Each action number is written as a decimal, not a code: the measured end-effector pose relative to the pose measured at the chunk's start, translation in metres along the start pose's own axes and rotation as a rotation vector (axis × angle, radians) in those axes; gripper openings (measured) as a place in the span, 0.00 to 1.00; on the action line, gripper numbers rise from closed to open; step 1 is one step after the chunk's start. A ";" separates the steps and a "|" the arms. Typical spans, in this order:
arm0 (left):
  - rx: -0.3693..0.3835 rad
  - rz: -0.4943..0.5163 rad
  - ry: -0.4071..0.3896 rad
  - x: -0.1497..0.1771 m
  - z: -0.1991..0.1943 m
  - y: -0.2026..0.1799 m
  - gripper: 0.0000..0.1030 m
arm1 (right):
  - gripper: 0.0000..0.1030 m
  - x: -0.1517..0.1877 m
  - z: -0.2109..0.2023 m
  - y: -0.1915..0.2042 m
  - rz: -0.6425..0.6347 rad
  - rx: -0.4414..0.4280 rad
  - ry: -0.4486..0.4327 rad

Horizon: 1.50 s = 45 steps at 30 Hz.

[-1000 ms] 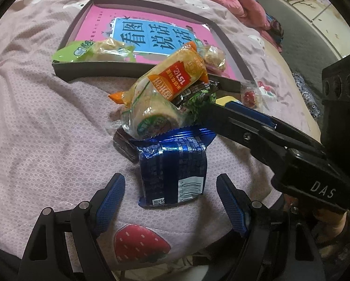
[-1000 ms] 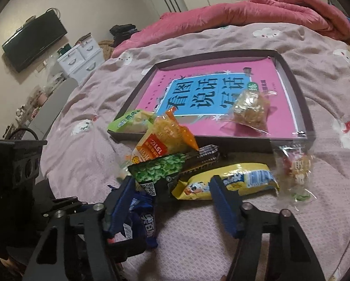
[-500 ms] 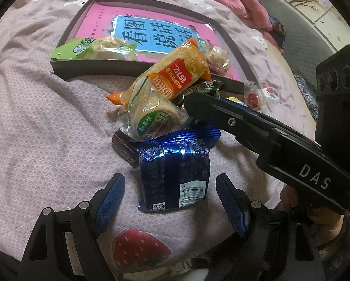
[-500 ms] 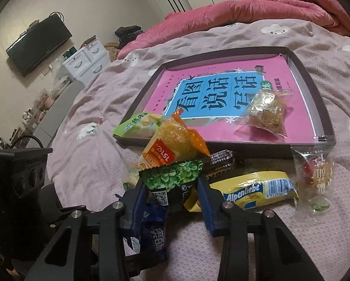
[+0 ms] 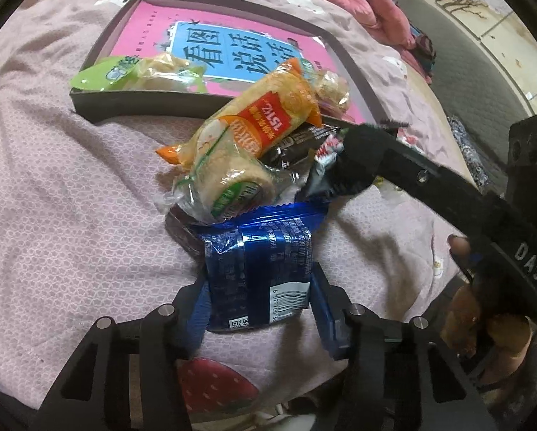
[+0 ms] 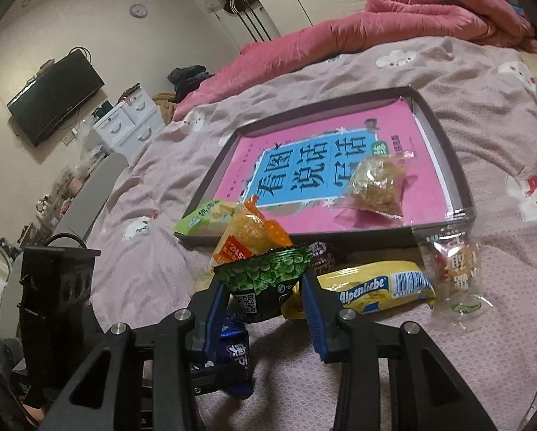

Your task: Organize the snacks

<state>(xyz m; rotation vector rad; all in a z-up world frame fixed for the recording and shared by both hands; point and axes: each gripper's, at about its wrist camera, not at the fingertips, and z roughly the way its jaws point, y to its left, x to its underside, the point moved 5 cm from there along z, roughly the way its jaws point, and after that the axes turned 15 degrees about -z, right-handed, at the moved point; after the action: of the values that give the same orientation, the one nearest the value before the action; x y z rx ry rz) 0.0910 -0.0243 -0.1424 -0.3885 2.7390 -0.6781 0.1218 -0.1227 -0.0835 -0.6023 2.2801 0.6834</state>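
My left gripper (image 5: 259, 300) pinches the blue pack (image 5: 257, 269) at the near edge of the pile on the bed (image 5: 71, 197), right gripper (image 6: 266, 303) pinches the green pea bag (image 6: 265, 283), one snack each for the tray (image 6: 451, 165) just behind, which already holds two.

Our left tongs (image 5: 257, 307), wide apart a second ago, have closed onto the blue packet (image 5: 257, 269). Our right tongs (image 6: 265, 309) have narrowed around the green pea packet (image 6: 265, 283), which seems lifted, though blur hides the contact.
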 end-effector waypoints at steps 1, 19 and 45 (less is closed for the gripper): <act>0.001 -0.001 0.001 0.000 0.000 0.000 0.50 | 0.39 -0.002 -0.002 0.001 -0.003 -0.001 -0.008; 0.022 0.039 -0.079 0.002 -0.034 -0.001 0.50 | 0.38 -0.008 -0.026 0.007 -0.036 0.021 -0.096; 0.026 0.037 -0.251 -0.014 -0.082 0.002 0.50 | 0.37 -0.012 -0.039 0.012 -0.069 0.052 -0.143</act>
<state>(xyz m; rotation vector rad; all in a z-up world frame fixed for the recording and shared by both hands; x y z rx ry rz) 0.0753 0.0151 -0.0710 -0.3876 2.4920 -0.6096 0.1044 -0.1352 -0.0468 -0.5852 2.1286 0.6118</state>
